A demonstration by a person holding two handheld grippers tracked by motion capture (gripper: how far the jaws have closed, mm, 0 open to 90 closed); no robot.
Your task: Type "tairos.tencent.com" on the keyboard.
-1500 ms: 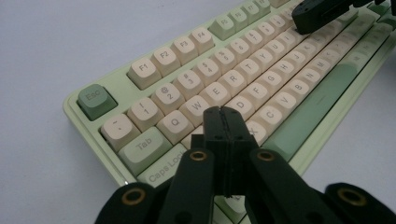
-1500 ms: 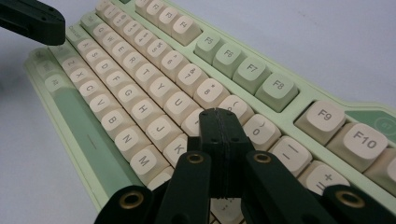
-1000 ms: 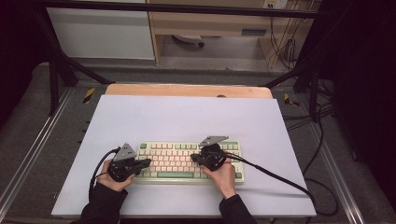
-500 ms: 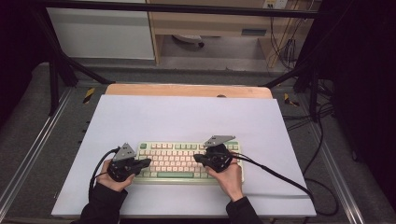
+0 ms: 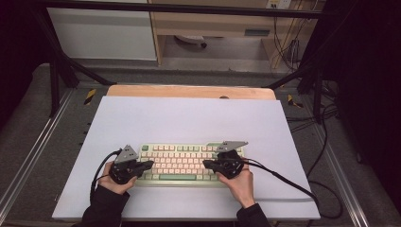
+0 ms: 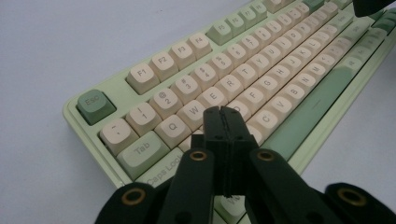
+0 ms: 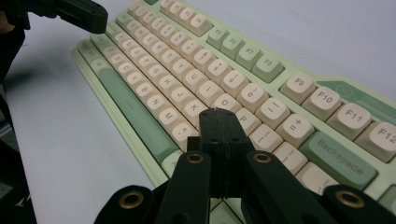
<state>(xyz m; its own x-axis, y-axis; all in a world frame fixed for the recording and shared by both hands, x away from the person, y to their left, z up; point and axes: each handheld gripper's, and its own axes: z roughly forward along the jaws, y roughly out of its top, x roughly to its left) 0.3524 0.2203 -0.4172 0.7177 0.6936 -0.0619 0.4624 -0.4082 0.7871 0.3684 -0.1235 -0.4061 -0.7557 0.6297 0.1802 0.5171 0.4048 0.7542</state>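
A green and cream keyboard [image 5: 182, 163] lies near the front of the white table top. My left gripper [image 5: 150, 164] hovers over its left end, jaws pressed together with nothing between them. In the left gripper view the shut tips [image 6: 221, 111] hang above the keyboard [image 6: 261, 70] around the S and D keys. My right gripper [image 5: 206, 163] is over the right end, also shut and empty. In the right gripper view its tips [image 7: 217, 112] sit above the keyboard [image 7: 187, 70] near the P and L keys, and the other gripper's tip [image 7: 91, 16] shows at the top left.
The white table top [image 5: 189, 118] has free room behind and beside the keyboard. A wooden strip [image 5: 189, 91] runs along its far edge. Black cables [image 5: 283, 179] trail from the right gripper across the table to the right. Metal frame rails flank both sides.
My right gripper has shifted a little to the right and risen slightly over the keyboard. The left gripper has stayed where it was.
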